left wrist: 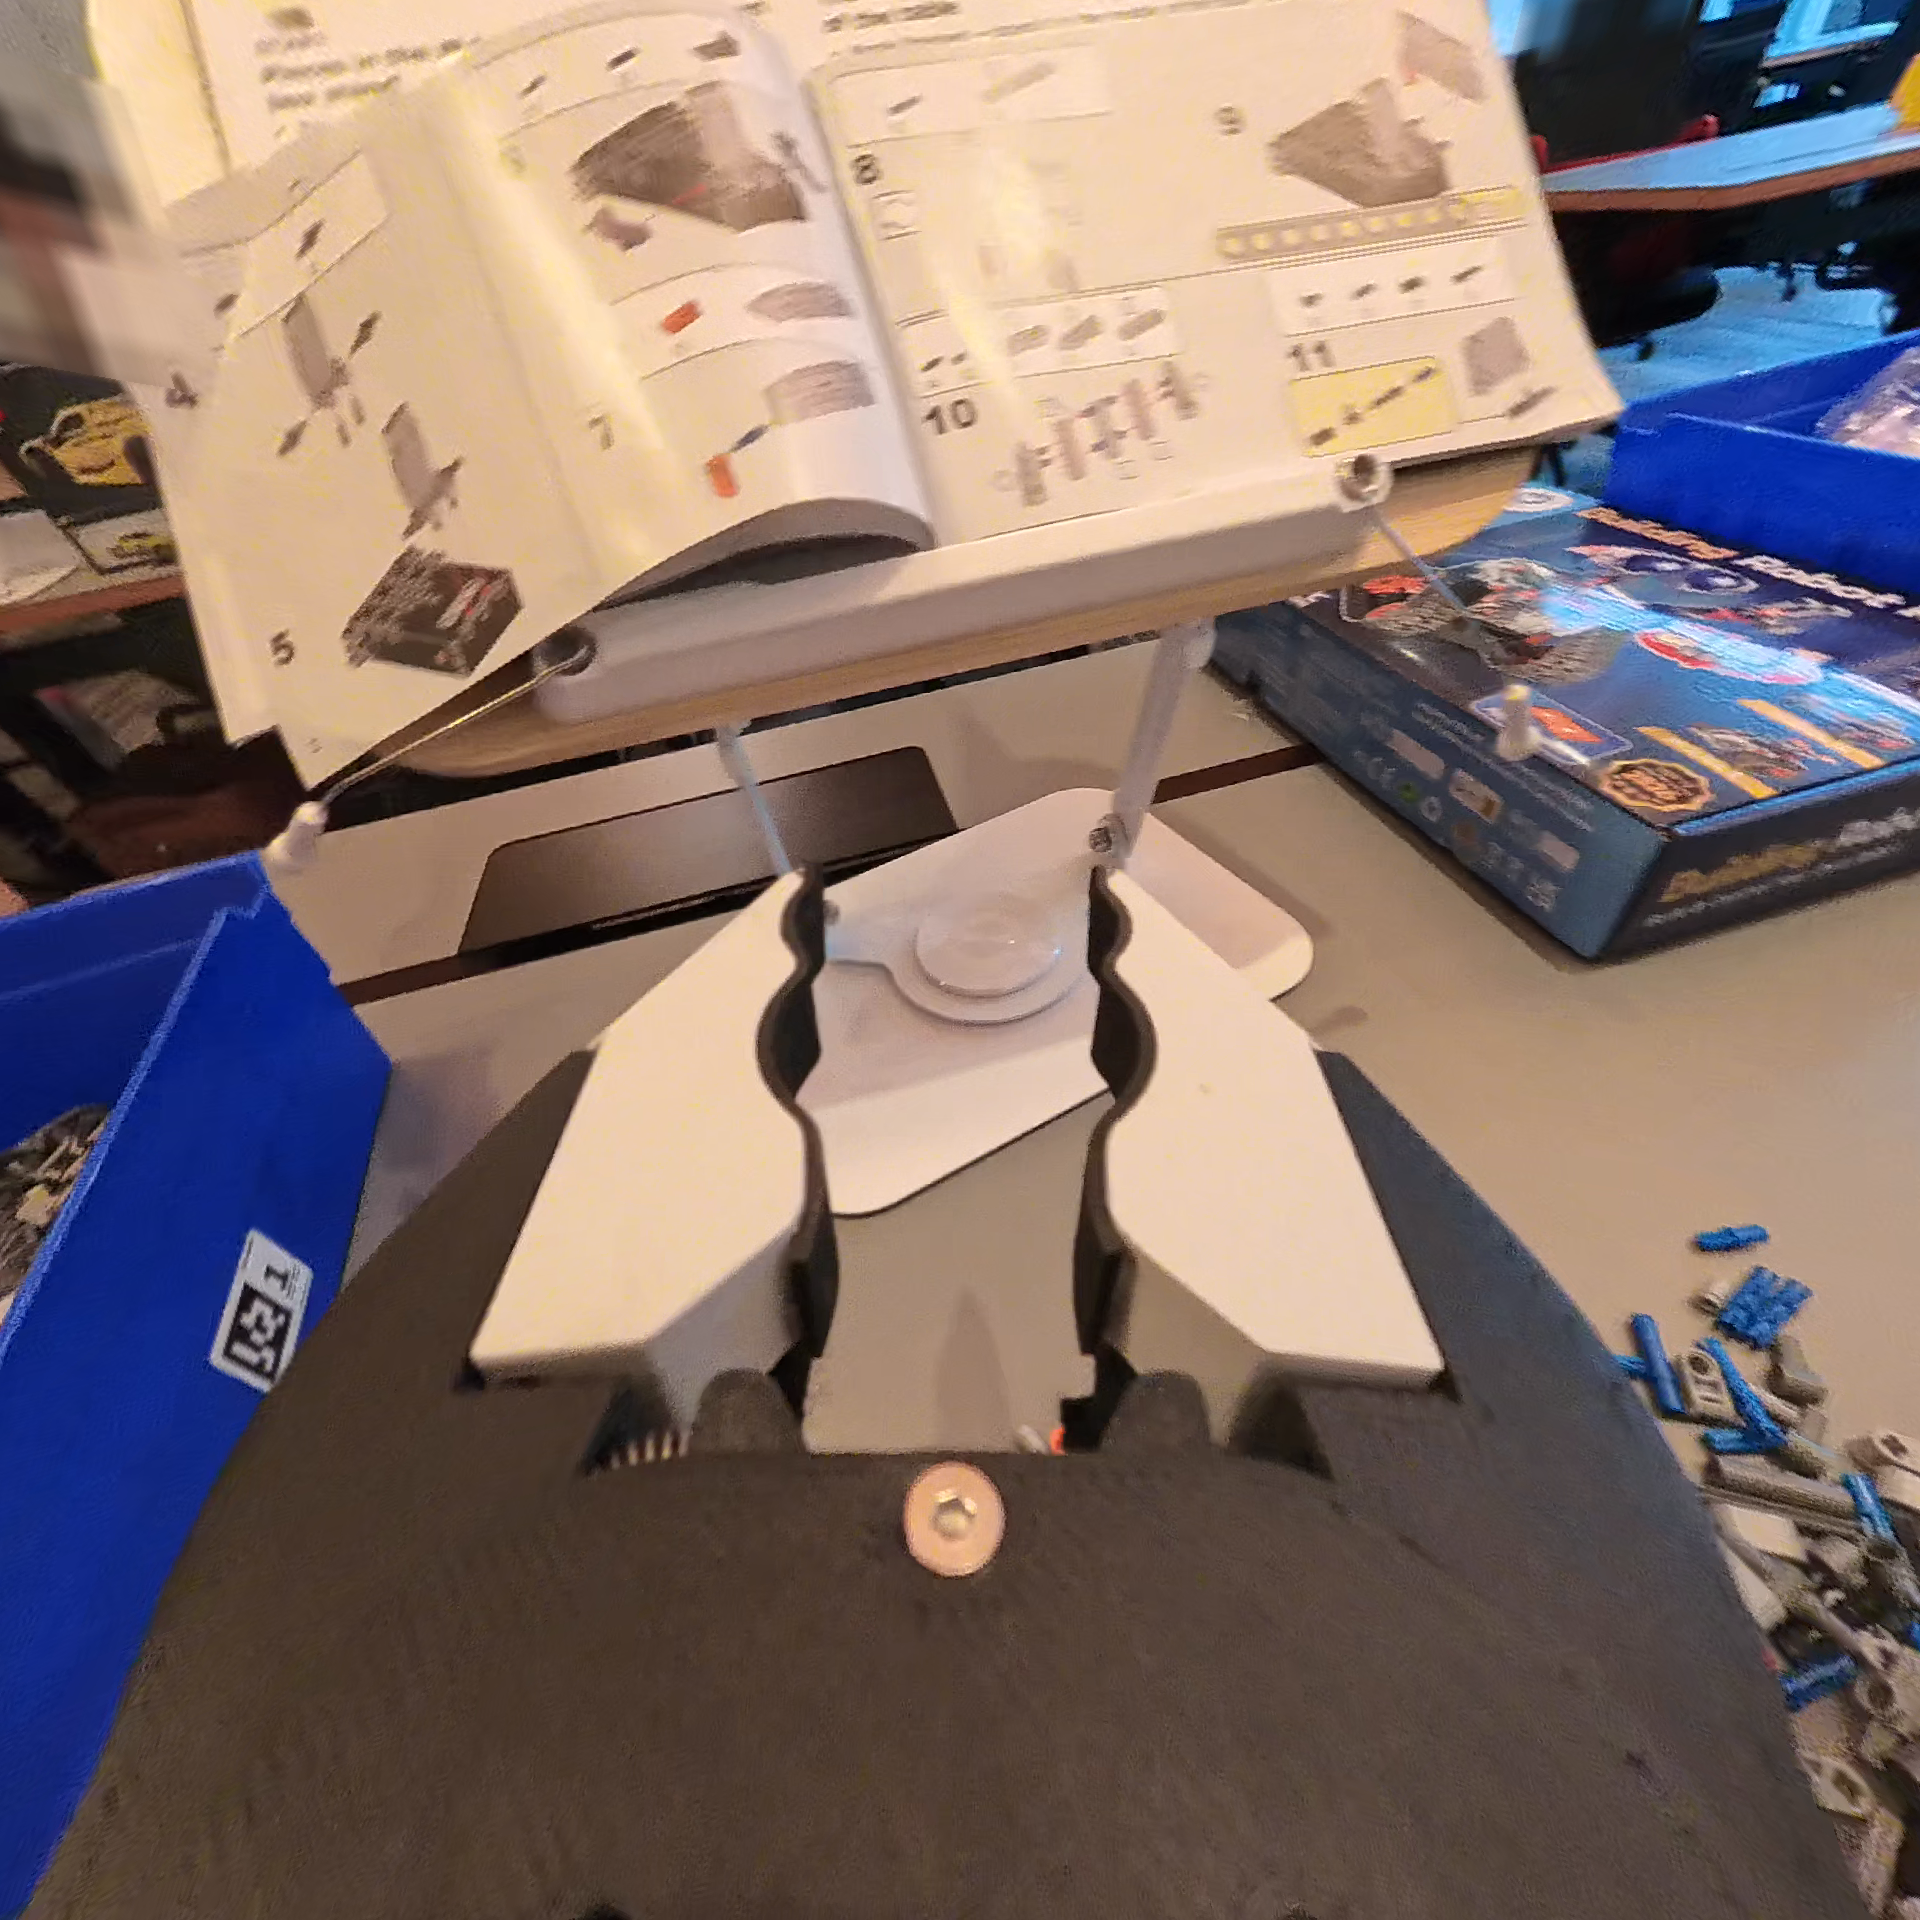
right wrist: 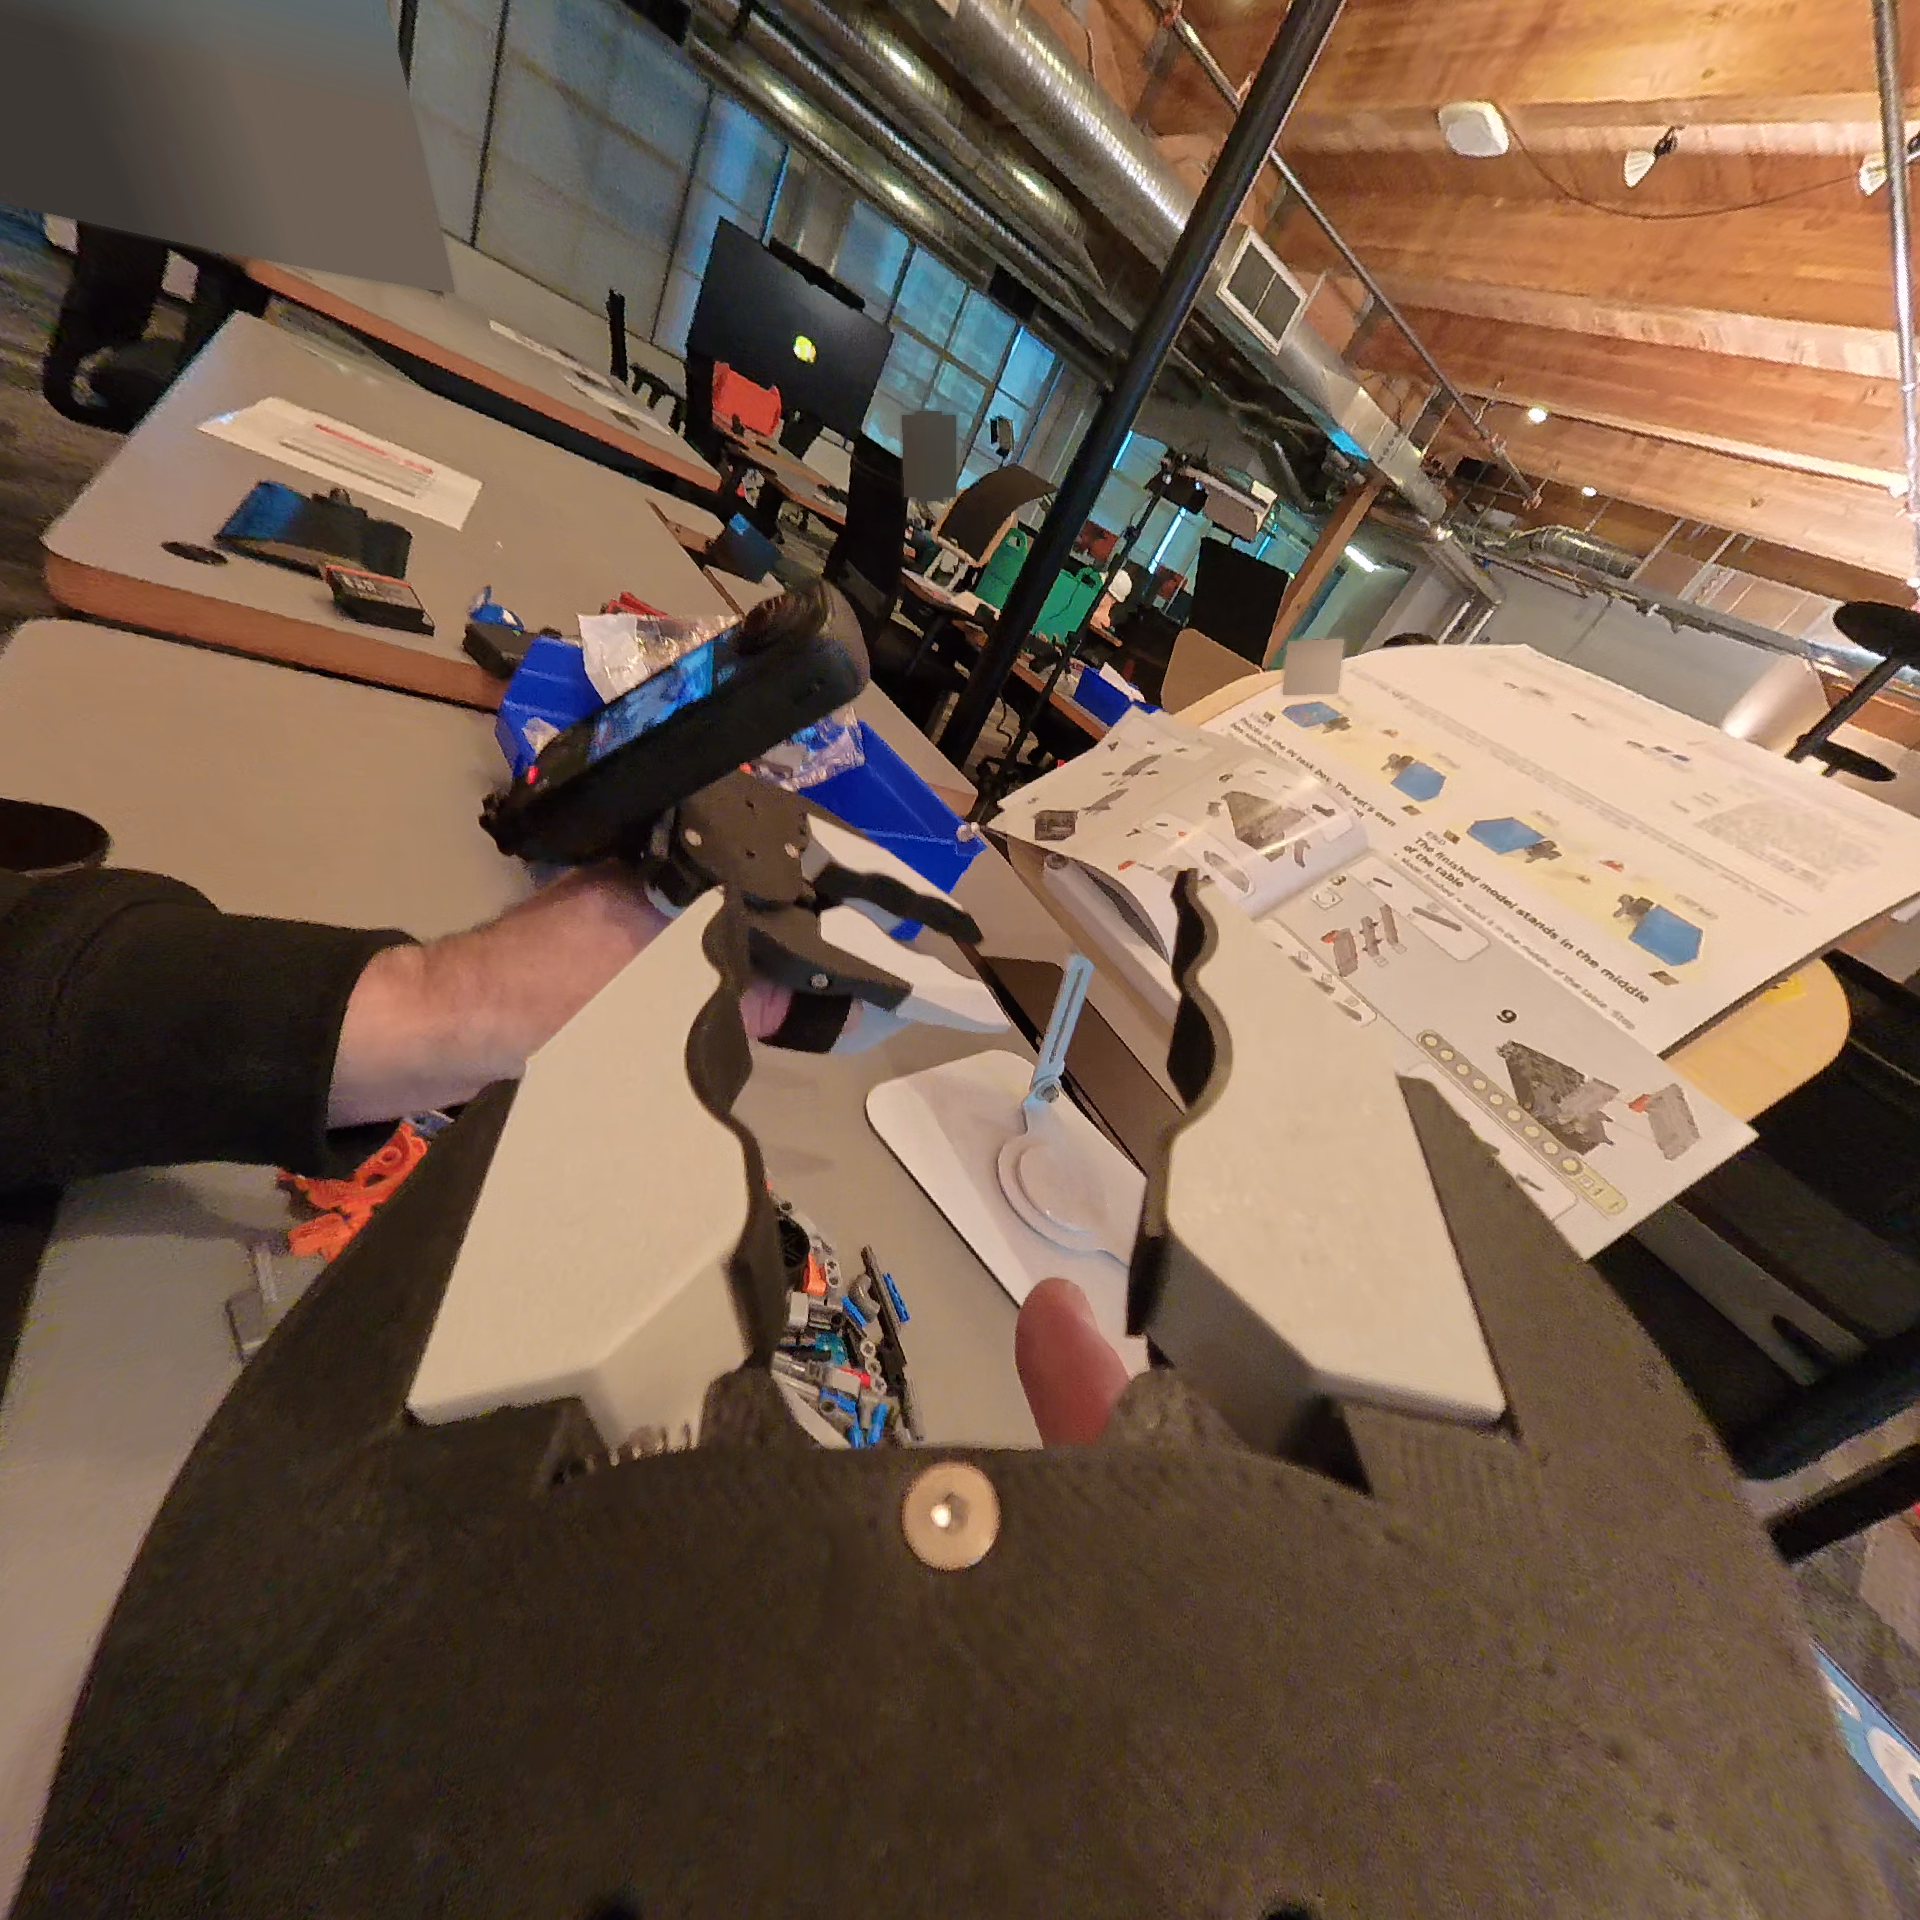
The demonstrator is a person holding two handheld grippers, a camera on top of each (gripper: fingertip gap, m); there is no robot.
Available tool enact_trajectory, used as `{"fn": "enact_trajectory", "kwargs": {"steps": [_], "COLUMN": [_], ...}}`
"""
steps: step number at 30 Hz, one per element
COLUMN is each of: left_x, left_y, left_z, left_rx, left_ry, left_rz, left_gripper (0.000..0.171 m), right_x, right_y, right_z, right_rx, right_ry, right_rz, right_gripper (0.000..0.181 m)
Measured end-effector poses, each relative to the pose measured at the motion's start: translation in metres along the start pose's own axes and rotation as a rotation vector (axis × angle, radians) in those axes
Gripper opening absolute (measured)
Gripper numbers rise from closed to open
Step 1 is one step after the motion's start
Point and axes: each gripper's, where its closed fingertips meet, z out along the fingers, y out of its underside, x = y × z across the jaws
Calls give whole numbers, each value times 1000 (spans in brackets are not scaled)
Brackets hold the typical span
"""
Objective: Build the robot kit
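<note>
Your left gripper (left wrist: 951, 925) and right gripper (right wrist: 951, 945), both spread and empty, hover off the desk (left wrist: 1455, 1091), nearest the book stand's base (left wrist: 1262, 940).

Warm indoor light falls from ceiling lamps (right wrist: 1536, 414), bright and even. The left wrist view is smeared by motion blur, worst on the open booklet (left wrist: 831, 301), whose pages show pale glare. The right wrist view is sharper. Both bend strongly toward the edges; soft shadows lie on the surface (left wrist: 1455, 1091)
</note>
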Motion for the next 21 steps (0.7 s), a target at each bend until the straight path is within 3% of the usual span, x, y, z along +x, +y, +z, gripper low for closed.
{"fn": "enact_trajectory", "kwargs": {"steps": [4, 11, 16, 21], "left_x": [-13, -10, 1, 9], "left_y": [4, 9, 20, 37], "left_z": [3, 5, 6, 10], "left_rx": [0, -18, -111, -224], "left_ry": [-23, 34, 100, 125], "left_rz": [-59, -154, -171, -133], "left_gripper": [67, 74, 75, 91], "right_x": [-2, -5, -6, -10], "right_y": [14, 30, 41, 49], "right_z": [8, 16, 20, 25], "right_rx": [-46, -88, -120, -148], "right_ry": [4, 0, -2, -13], "right_rz": [-14, -2, -1, 5], "right_gripper": [82, 83, 83, 83]}}
